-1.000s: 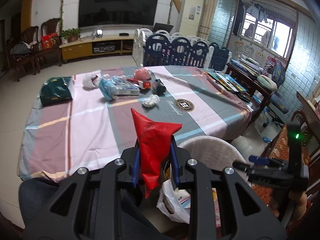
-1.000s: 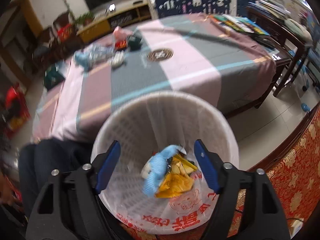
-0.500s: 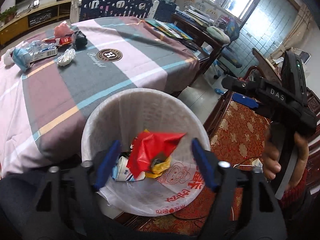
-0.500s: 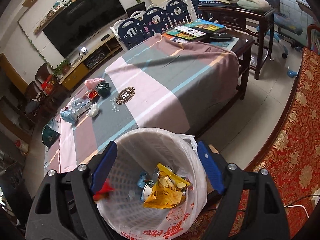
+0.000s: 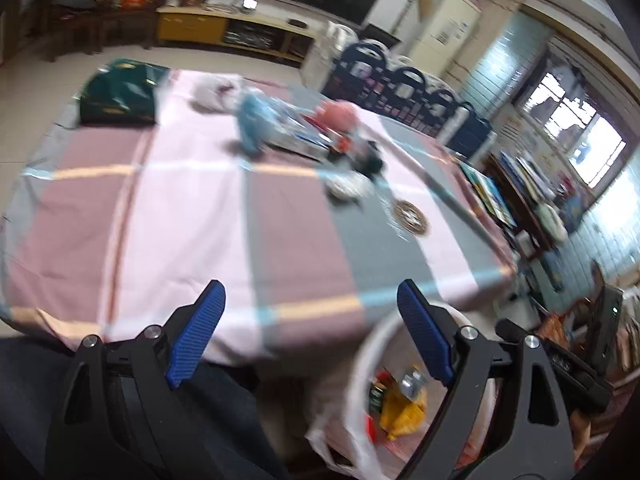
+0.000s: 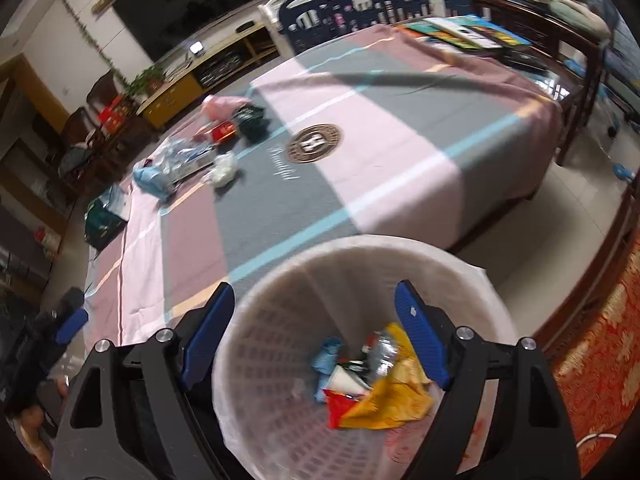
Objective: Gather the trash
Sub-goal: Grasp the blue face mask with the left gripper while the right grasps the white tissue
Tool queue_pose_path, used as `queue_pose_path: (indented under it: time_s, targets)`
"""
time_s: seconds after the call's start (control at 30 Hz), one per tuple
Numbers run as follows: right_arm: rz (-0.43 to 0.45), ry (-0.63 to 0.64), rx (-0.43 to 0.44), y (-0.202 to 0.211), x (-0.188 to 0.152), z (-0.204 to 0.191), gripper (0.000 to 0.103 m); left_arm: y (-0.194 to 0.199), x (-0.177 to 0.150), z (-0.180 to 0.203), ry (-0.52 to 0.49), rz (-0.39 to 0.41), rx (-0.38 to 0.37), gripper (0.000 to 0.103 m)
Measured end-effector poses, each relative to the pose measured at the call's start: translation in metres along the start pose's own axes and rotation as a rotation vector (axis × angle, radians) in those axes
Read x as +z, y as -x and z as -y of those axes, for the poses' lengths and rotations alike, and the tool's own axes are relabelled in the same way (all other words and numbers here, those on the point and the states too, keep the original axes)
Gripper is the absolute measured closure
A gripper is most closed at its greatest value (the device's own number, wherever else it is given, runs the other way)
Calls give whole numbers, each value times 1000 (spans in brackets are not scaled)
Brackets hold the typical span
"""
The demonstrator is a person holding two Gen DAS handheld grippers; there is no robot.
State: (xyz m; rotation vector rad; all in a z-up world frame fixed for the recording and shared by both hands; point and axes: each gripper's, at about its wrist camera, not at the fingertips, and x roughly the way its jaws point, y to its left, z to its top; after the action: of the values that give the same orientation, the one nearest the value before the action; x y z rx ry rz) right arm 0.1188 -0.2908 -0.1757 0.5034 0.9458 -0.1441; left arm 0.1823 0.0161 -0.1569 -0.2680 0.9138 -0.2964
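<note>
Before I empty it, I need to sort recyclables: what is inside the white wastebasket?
Inside the white wastebasket: a yellow snack wrapper, red wrapper, blue scrap, crumpled silvery piece and white paper bit. Anything beneath them is covered.

L tongs [image 5: 310, 334]: black plastic frame w/ triangular cut-outs in both limbs, silver screw heads atop each limb, two per side. Fingers [image 5: 196, 334] faced w/ blue ribbed pads, tapering to a point. Below the frame, dark navy trouser fabric of the person's lap [image 5: 36, 376].

R tongs [image 6: 314, 334]: same build – black frame, triangular openings, silver screws, blue pads [image 6: 418, 334]; R pad carries a small pale diamond mark. Seen from the L cam, the R unit's black body [image 5: 560, 364] has faint pale lettering, unreadable, and a small green LED on its upright part. Bit of skin at far L edge of the R cam, likely a hand [image 6: 30, 420], blurred.
</note>
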Motion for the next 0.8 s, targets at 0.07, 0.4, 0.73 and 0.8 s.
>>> queue_pose_path:
  time_s: [0.07, 0.4, 0.73, 0.8]
  targets:
    - [-19, 29, 20, -13, 6, -20, 22, -9, 20, -16, 26, -10, 49, 15]
    - [-76, 76, 41, -47, 13, -38, 22, -123, 147, -36, -45, 47, 176, 7]
    - [-101, 103, -13, -80, 33, -38, 22, -238, 185, -55, -62, -92, 113, 68]
    - [-91, 110, 16, -88, 44, -47, 22, -229, 178, -62, -63, -84, 99, 80]
